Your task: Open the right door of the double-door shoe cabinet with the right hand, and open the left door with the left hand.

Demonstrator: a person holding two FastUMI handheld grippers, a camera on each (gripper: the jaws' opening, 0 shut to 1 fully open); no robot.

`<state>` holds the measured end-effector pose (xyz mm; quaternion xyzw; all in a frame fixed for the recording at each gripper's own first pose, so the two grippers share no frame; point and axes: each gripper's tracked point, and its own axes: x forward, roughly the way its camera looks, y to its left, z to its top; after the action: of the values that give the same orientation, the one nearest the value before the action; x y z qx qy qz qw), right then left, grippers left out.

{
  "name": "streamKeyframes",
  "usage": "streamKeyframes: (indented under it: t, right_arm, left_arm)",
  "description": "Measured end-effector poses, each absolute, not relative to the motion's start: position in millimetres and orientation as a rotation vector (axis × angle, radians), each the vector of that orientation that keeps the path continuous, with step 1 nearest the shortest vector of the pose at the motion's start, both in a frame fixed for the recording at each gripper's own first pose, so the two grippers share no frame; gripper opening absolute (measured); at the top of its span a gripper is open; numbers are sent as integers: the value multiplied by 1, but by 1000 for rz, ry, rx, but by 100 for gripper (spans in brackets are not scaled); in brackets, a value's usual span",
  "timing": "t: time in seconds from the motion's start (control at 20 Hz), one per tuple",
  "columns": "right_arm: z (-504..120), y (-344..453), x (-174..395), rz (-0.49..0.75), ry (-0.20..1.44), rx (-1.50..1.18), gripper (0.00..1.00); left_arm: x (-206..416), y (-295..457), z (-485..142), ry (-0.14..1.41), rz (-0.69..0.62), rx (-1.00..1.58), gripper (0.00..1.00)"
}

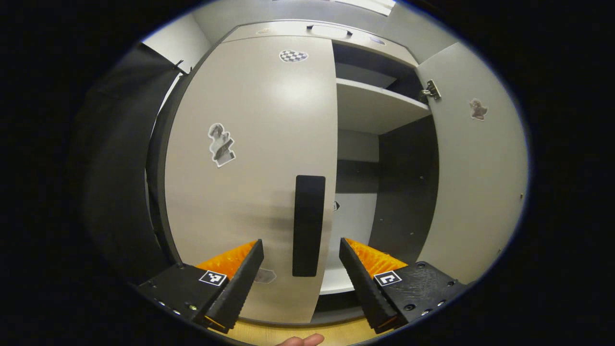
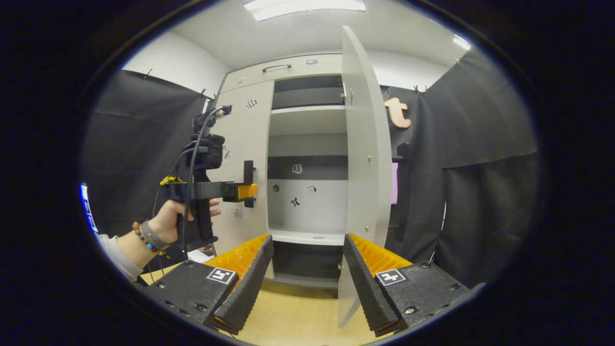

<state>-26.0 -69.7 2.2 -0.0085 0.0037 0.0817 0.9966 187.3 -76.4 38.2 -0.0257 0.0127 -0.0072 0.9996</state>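
1. Grey right door [image 2: 360, 144] of the shoe cabinet [image 1: 355, 103] stands wide open; right tool [image 2: 307, 269] is spread wide, empty.
2. Left door [image 1: 250, 158] is closed; left tool [image 1: 301, 262], wide, frames its black handle [image 1: 308, 226] without gripping.

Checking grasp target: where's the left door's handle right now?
In the left gripper view, the handle stands upright near the closed left door's right edge, just ahead of the open left gripper.
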Motion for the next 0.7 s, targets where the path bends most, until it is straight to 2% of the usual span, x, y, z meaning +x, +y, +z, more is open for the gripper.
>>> streamKeyframes:
  t: [0.25, 0.7]
  right_arm:
    - [1, -77, -17, 162, 16, -7, 91]
    - [1, -66, -1, 208, 7, -10, 91]
  left_arm:
    - [211, -76, 47, 3, 2, -5, 95]
    - [213, -68, 46, 10, 17, -14, 94]
